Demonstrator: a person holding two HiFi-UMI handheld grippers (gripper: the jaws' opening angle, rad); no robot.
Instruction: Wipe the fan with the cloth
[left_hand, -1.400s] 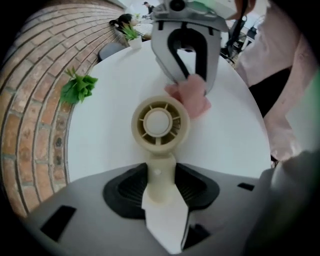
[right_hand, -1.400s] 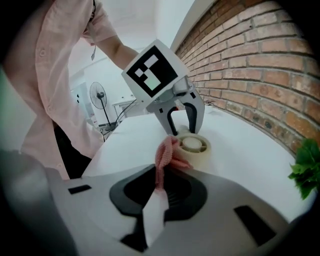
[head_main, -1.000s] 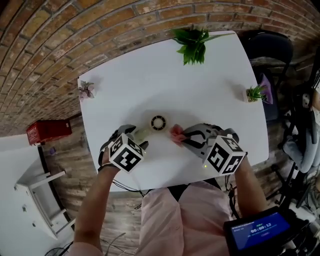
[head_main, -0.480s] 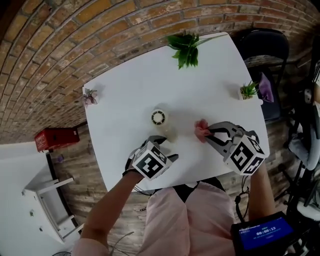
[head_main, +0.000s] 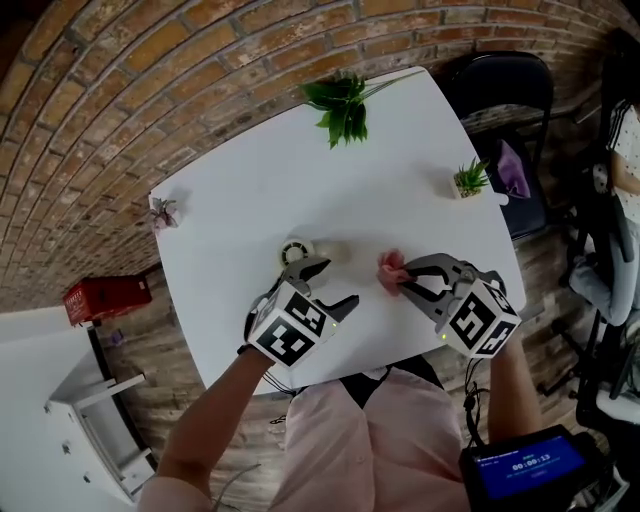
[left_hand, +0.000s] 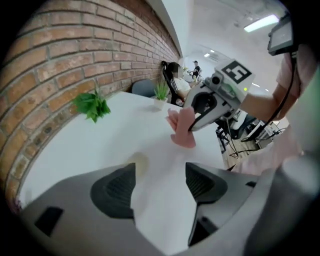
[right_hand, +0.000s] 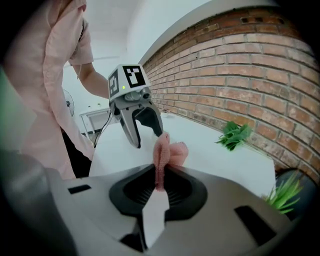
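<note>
In the head view the small round white fan (head_main: 294, 252) with a dark centre stands on the white table (head_main: 250, 190). My left gripper (head_main: 328, 285) is just right of it and toward me. Its jaws stand wide open over bare table, also in the left gripper view (left_hand: 160, 182). My right gripper (head_main: 402, 279) is further right, shut on a bunched pink cloth (head_main: 389, 267). The right gripper view shows the cloth (right_hand: 169, 151) pinched between the shut pads (right_hand: 172, 189), with the left gripper (right_hand: 142, 131) beyond it. The left gripper view shows the cloth (left_hand: 182, 129) hanging from the right gripper (left_hand: 192, 122).
A leafy green plant (head_main: 340, 104) stands at the table's far edge, a small potted plant (head_main: 467, 180) at its right corner and a tiny pink flower pot (head_main: 163, 212) at its left corner. A black chair (head_main: 500, 82) is beyond the right corner. The brick wall runs behind.
My left gripper has moved from the fan's left side round to its near right. My right gripper has drawn back to the right with the cloth, away from the fan.
</note>
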